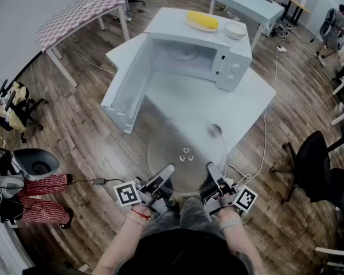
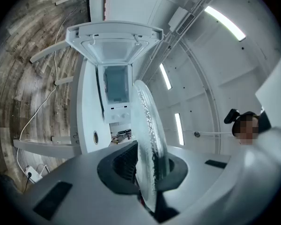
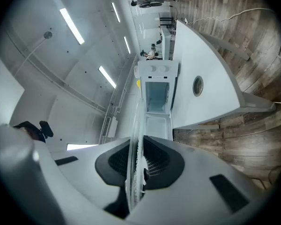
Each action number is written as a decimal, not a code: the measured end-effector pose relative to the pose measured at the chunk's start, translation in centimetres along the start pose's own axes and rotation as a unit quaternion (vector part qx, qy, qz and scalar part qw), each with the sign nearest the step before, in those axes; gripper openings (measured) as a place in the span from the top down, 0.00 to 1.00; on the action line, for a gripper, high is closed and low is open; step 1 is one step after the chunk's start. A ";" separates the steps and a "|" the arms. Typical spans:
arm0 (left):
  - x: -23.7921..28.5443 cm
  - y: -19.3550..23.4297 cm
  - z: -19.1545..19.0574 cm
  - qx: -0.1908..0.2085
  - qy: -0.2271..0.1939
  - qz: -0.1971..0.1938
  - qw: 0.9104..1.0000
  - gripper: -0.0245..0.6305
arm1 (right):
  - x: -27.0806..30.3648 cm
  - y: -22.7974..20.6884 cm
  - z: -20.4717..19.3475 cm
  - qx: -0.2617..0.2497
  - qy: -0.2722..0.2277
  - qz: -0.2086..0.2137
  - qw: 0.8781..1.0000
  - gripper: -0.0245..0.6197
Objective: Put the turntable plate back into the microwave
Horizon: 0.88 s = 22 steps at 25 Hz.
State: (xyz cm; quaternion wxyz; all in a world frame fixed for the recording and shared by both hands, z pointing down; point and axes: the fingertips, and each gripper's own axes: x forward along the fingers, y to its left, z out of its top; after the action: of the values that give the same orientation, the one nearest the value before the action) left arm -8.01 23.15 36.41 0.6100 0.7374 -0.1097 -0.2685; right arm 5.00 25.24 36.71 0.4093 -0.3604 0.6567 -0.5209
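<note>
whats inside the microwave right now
The microwave is open and no glass plate lies inside; only a faint ring shows on its floor. The turntable plate is outside, clamped by the left gripper and right gripper. The cavity's ceiling is hidden.

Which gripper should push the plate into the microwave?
Probably both: left gripper and right gripper each clamp the plate at its near rim. Right has slightly more room; the open door stands left.

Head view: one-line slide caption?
Left tongs and right tongs grip the near rim of the glass turntable plate in front of the open microwave on the white table.
</note>
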 end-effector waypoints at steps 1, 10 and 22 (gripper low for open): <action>0.0 0.1 0.0 -0.003 -0.002 0.000 1.000 0.91 | 0.1 -0.1 0.0 0.001 0.000 -0.002 1.000 0.90; 0.1 1.1 -0.1 -0.016 -0.004 0.013 1.000 0.91 | 0.0 -1.3 0.2 0.016 0.003 -0.016 1.000 0.90; 5.0 3.7 4.8 -0.005 -0.039 0.028 0.999 0.91 | 6.4 -3.6 5.1 0.028 0.039 -0.017 0.999 0.90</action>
State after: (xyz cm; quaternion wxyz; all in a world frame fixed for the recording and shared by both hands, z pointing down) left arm -5.77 15.82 38.10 0.6165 0.7197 -0.1527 -0.2805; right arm 7.26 16.79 38.57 0.3846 -0.3397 0.6506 -0.5598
